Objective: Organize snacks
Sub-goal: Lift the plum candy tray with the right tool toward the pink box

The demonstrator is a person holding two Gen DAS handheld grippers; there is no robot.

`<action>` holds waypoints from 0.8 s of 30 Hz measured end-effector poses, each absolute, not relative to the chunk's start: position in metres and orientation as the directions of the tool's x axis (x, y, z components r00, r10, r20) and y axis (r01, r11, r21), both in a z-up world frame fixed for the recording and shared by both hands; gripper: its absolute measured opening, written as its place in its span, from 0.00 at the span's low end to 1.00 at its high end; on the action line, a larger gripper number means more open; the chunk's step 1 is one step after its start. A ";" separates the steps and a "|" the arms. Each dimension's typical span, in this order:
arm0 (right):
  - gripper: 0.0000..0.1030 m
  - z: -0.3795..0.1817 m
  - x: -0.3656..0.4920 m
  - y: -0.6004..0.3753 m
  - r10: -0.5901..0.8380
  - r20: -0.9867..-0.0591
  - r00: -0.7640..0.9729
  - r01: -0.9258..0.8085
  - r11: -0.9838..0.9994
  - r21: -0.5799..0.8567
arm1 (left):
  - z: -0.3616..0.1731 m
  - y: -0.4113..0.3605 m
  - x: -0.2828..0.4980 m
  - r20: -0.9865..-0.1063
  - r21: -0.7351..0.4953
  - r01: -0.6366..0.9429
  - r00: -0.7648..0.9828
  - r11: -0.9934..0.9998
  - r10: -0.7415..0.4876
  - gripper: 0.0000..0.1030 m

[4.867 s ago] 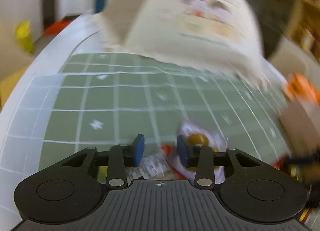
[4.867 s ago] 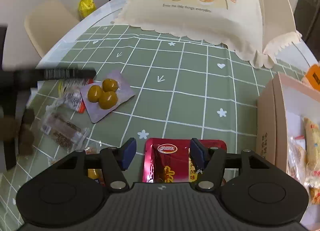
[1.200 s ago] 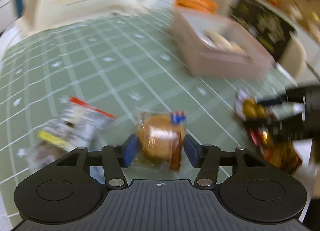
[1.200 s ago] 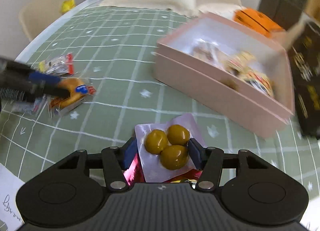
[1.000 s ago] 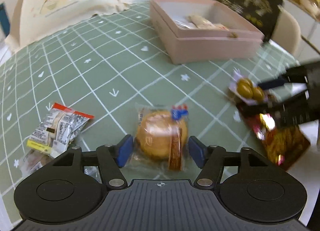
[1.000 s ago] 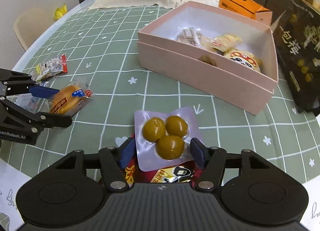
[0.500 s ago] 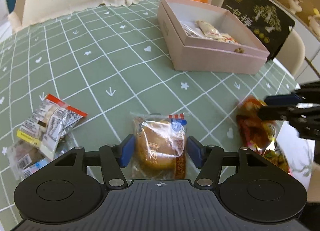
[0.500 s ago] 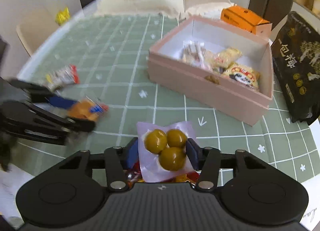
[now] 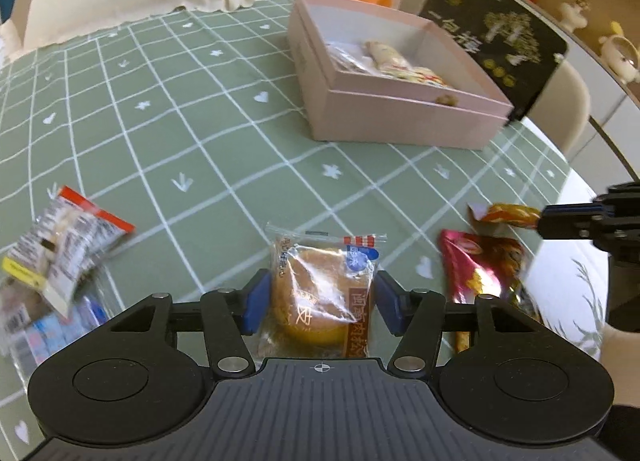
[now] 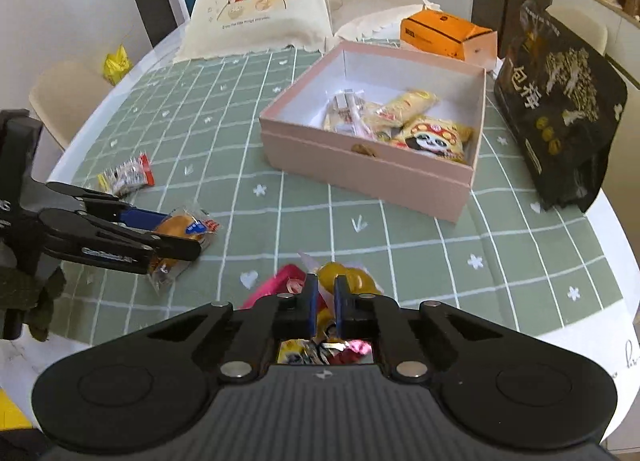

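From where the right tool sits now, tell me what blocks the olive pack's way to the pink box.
Nothing visible: only bare green tablecloth lies between the olive pack in the right tool and the pink box.

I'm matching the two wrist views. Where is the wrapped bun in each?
Left wrist: bun at bottom centre, between the left gripper's blue fingers.
Right wrist: bun at left of centre, on the green cloth, between the left gripper's tips.
Shared landmark: pink box.
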State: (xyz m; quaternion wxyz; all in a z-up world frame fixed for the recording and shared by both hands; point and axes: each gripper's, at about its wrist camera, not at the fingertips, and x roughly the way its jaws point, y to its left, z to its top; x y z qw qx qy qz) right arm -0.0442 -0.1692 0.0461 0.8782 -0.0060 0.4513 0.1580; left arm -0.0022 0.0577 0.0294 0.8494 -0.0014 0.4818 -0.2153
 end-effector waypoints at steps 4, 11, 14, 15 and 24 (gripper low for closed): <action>0.23 0.033 -0.049 -0.171 0.289 -0.821 0.492 -0.323 0.936 0.136 | 0.029 0.047 -0.013 -0.824 -0.198 0.390 0.431 0.900 -0.368 0.60; 0.71 0.032 -0.049 -0.187 0.257 -0.797 0.546 -0.279 0.953 0.117 | 0.028 0.042 -0.011 -0.825 -0.188 0.375 0.441 0.908 -0.353 0.60; 0.72 0.024 -0.031 -0.195 0.242 -0.802 0.546 -0.213 0.966 0.146 | 0.028 0.041 -0.011 -0.823 -0.184 0.371 0.448 0.910 -0.349 0.60; 0.72 0.018 -0.023 -0.196 0.242 -0.812 0.531 -0.190 0.968 0.164 | 0.028 0.041 -0.011 -0.823 -0.183 0.369 0.449 0.911 -0.347 0.60; 0.51 -0.001 -0.010 -0.175 0.179 -0.841 0.511 -0.202 0.976 0.085 | 0.027 0.040 -0.012 -0.820 -0.181 0.360 0.459 0.915 -0.342 0.60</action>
